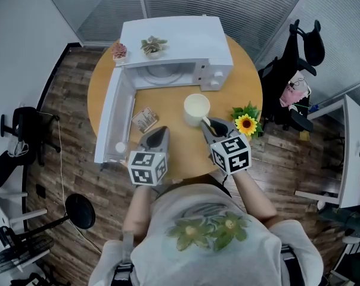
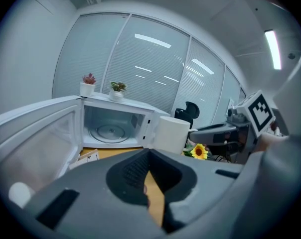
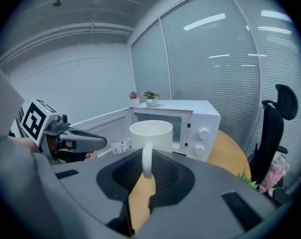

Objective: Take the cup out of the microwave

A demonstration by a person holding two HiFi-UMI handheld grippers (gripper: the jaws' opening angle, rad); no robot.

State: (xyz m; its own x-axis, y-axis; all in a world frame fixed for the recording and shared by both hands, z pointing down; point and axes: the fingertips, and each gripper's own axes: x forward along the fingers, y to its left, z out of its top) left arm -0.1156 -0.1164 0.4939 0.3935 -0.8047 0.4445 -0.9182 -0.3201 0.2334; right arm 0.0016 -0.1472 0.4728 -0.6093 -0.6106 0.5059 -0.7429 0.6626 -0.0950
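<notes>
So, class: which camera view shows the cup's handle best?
The right gripper view: the cup faces the camera, its handle upright between the jaws. The head view shows mainly the rim from above; the left gripper view shows only a plain side wall.

White microwave (image 1: 174,40), cream cup (image 1: 196,108), tan wood tabletop (image 1: 165,103).
Left gripper (image 1: 162,130) and right gripper (image 1: 205,124) grey, their cubes in black-and-white square markers; sunflower (image 1: 246,124) yellow, dark centre, green leaves; pink plant (image 1: 119,49), green plant (image 1: 153,44); floor (image 1: 78,159) dark brown planks; shirt (image 1: 210,237) pale grey, green-yellow flower print.
</notes>
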